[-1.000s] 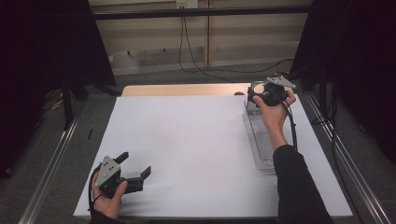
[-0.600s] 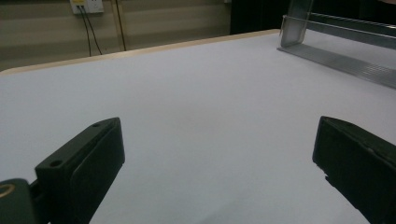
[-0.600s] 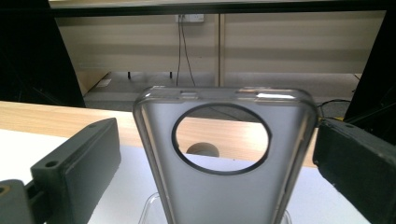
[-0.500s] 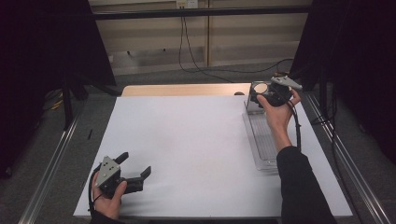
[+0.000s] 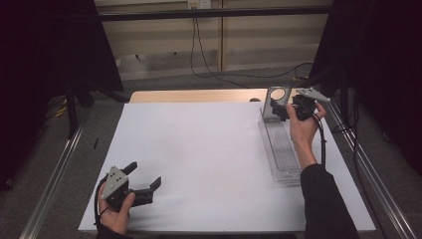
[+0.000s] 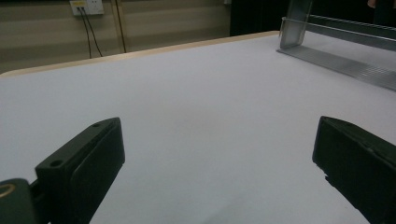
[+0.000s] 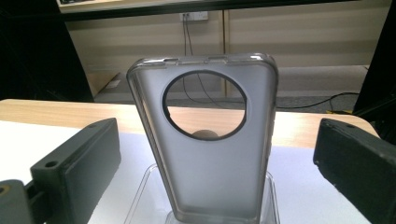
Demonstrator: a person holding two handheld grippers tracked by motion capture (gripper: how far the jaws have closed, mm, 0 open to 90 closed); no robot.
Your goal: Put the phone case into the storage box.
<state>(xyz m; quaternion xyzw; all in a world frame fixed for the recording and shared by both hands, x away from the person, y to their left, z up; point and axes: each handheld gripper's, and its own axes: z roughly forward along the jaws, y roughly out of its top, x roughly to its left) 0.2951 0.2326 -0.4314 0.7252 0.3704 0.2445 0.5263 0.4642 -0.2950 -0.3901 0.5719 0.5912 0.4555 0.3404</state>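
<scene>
— Why is your right claw (image 5: 282,110) up at the upper right of the high view?

— I'm lining it up on the case (image 7: 205,140); it's a frosted phone case with a round camera hole, standing upright at the far end of the clear tray (image 5: 278,149); in my right gripper view it fills the centre, my jaws spread wide on either side and touching nothing.

— So you hold nothing yet?

— Nothing; the case sits between the jaws but apart from both; I judge that I come at it level because its thin edges are what the pads can pinch.

— Why does it stand like that?

— The tray seems to prop its lower end, though I can't tell how; upright, it leaves both sides free.

— And your left claw (image 5: 142,181)?

— Low at the lower left of the high view, on the white sheet (image 5: 199,149), jaws wide and empty; I keep it well apart from the tray, so it doesn't crowd the right hand (image 5: 301,130); my left gripper view catches the tray at its upper right.
</scene>
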